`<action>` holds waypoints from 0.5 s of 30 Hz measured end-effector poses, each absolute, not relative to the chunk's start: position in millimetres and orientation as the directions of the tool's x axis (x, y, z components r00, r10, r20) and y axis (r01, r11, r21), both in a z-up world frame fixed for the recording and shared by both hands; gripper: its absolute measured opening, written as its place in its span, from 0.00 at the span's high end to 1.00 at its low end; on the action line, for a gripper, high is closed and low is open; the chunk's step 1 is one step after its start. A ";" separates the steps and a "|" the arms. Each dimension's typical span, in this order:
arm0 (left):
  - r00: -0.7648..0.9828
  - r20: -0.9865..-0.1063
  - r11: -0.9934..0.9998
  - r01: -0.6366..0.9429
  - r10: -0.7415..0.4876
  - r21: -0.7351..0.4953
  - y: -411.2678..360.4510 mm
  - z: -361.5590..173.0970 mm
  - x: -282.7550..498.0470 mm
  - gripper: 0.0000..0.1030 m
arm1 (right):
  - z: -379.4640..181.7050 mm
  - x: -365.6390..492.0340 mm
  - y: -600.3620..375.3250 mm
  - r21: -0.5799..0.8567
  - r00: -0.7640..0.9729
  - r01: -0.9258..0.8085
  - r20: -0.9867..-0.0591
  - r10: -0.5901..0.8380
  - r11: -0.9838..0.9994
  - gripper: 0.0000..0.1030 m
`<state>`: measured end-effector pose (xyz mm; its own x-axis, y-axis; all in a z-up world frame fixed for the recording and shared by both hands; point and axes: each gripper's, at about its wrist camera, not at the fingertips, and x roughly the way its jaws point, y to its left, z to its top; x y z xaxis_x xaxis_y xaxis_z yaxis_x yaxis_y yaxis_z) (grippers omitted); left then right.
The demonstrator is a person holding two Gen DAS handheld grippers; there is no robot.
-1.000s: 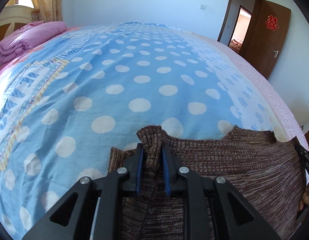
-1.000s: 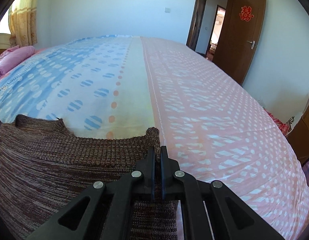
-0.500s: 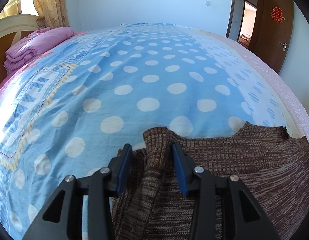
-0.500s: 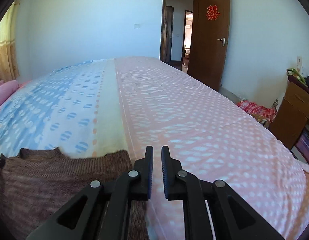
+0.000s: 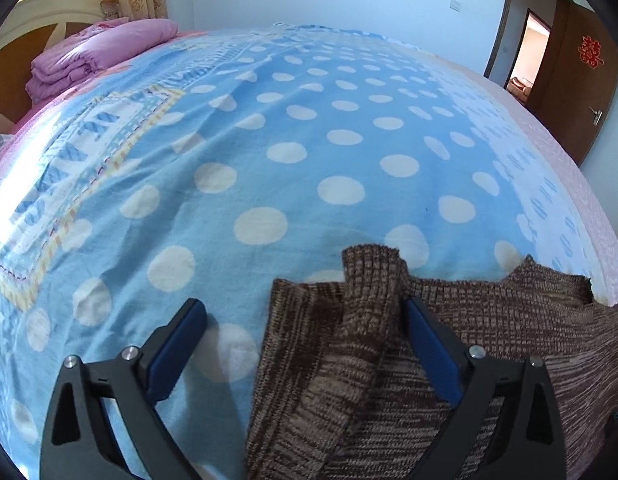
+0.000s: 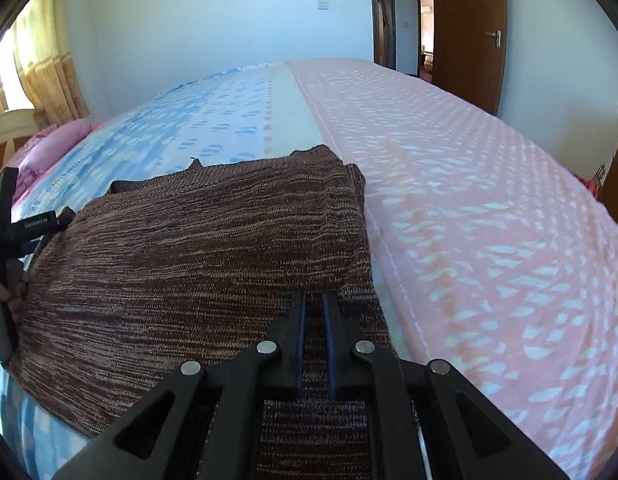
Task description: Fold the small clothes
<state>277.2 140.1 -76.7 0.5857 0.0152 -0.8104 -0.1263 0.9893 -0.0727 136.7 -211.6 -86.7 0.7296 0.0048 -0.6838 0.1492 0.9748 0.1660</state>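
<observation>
A brown knitted sweater (image 5: 449, 360) is lying spread across the near part of a wide bed (image 5: 301, 152), on a sheet that is blue with white dots on one side and pink with pale flecks on the other. In the left wrist view the left gripper (image 5: 305, 320) is pointing down at the sweater's left edge with its jaws opening wide; a raised fold of the knit is standing up between the blue pads (image 5: 429, 352), leaning against the right-hand pad, while the other pad is hanging over bare dotted sheet, well clear of the cloth. Nothing is being squeezed there. In the right wrist view the right gripper (image 6: 313, 300) is hovering low over the sweater's (image 6: 197, 248) right side, just inside the folded edge that is running along the seam where the blue sheet is meeting the pink. Its jaws are drawn almost together, leaving only a thin slit, with the knit showing beneath them; whether any cloth is caught in that slit cannot be told. At the far left edge of that same view, part of the other tool and a few fingertips (image 6: 17, 300) of the person are showing beside the sweater
</observation>
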 end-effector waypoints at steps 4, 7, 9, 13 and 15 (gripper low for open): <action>0.600 -0.800 0.990 -0.100 -0.022 -0.102 146.6 -65.3 263.0 0.04 | -86.3 134.1 -214.2 0.185 0.737 0.146 -0.676 0.018 0.972 0.92; 0.656 -0.755 0.989 -0.102 -0.014 -0.107 151.3 -43.0 228.8 0.04 | -86.5 133.8 -211.5 0.180 0.741 0.146 -0.671 0.013 0.973 0.92; 0.676 -0.736 0.992 -0.066 -0.035 -0.108 146.7 -33.2 203.4 0.04 | -85.6 134.4 -210.1 0.171 0.742 0.146 -0.671 0.007 0.974 0.92; 0.683 -0.729 0.998 0.007 -0.047 -0.058 121.2 -29.5 157.9 0.04 | -82.3 132.8 -205.5 0.126 0.734 0.160 -0.678 -0.033 0.979 0.92; 0.690 -0.723 0.999 0.026 -0.041 -0.032 108.1 -33.0 137.0 0.04 | -73.2 123.4 -200.7 0.096 0.736 0.184 -0.673 -0.072 0.978 0.92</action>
